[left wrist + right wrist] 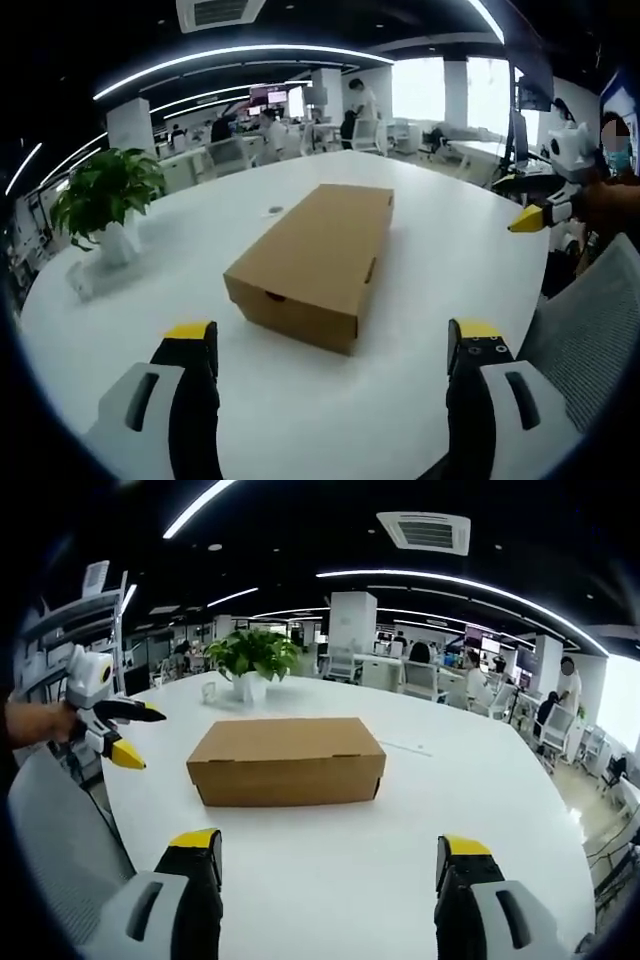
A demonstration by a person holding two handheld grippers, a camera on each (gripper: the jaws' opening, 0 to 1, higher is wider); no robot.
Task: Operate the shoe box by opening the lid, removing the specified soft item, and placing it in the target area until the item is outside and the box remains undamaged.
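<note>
A plain brown cardboard shoe box [313, 262] [287, 759], lid shut and unmarked, lies mid white table [450, 250] [480, 790]. The left gripper [335, 345] and right gripper [330, 855] hover with jaws spread wide, holding nothing.

White round bench [450, 250] [450, 810]. Closed cardboard shoe box [315, 260] [287, 760] lies flat on it, straight ahead of both claws, well apart from them. Potted plant [105, 200] [250, 660] stands past the box, left of the left claw's line. Small dark spot [275, 210] beside the box's far end.
</note>
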